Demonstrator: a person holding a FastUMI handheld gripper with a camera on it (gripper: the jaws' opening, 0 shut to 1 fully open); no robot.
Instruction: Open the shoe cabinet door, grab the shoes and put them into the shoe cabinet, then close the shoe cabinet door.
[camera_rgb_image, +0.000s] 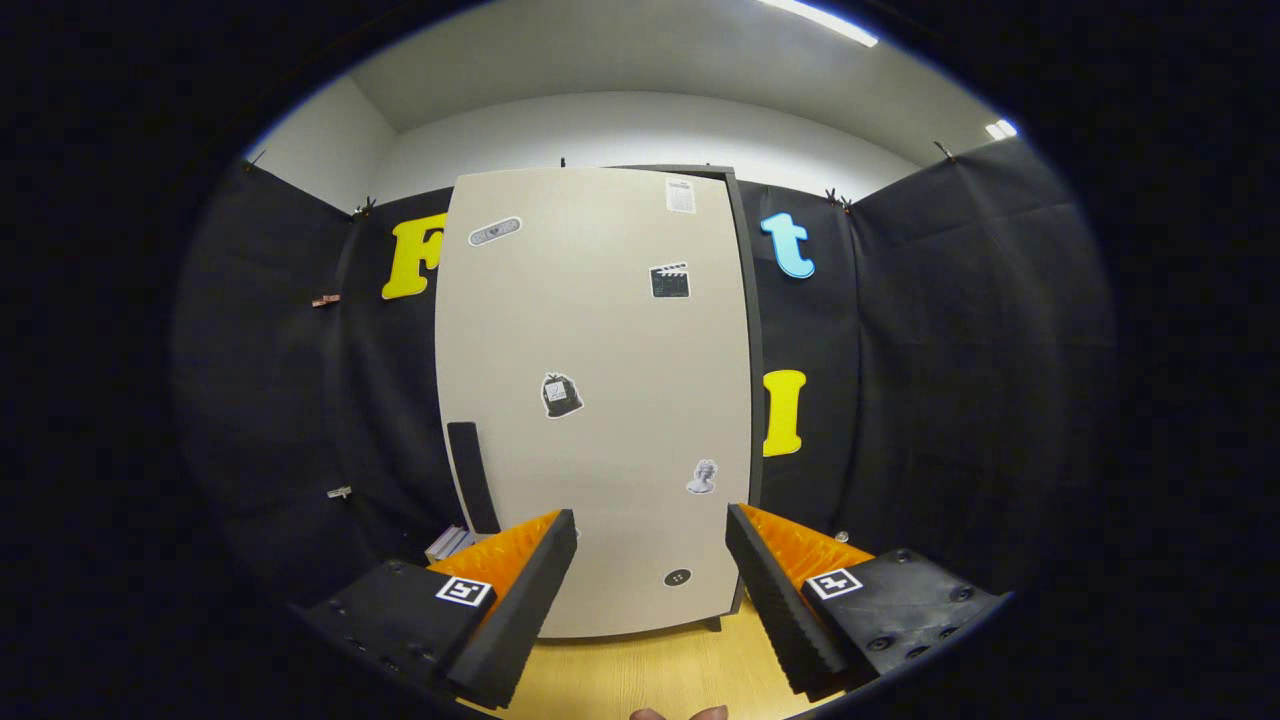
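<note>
The gripper (650, 530) hangs released, fingers spread around nothing. Beyond them the beige shoe cabinet door (600, 400) stands closed on a pale wooden floor (650, 670), black cloth walls (950, 380) around it.

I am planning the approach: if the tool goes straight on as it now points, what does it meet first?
Most likely the closed shoe cabinet door, low down on its face; the open tool holds nothing, and the depth is unclear.
</note>
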